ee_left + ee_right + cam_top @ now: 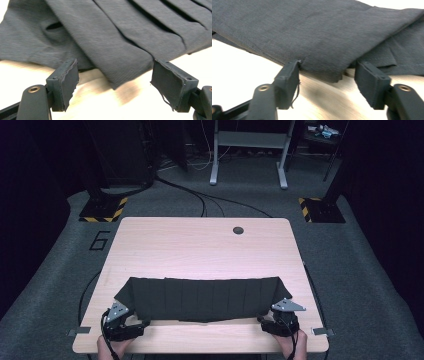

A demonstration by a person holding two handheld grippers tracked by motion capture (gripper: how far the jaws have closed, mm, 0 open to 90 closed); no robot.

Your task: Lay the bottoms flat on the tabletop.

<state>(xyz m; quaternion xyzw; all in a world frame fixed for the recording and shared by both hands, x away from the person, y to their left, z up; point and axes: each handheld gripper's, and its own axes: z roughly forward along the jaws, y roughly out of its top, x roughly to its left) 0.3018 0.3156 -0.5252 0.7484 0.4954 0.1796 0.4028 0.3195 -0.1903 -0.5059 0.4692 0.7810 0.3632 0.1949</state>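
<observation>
A dark pleated cloth (202, 297) lies across the near half of the table (200, 245). The left gripper (131, 327) at seven o'clock and the right gripper (270, 322) at five o'clock each straddle a cloth corner, jaws apart, not pinching. A "6" (100, 240) marks the floor at ten o'clock.

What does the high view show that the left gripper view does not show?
High view alone: the whole dark cloth spread across the near half of the table, both grippers at its near corners, left gripper and right gripper, and the floor around. Left gripper view alone: open jaws flanking a cloth corner, and the fabric's folds close up. Both: the cloth on the wooden table.
</observation>
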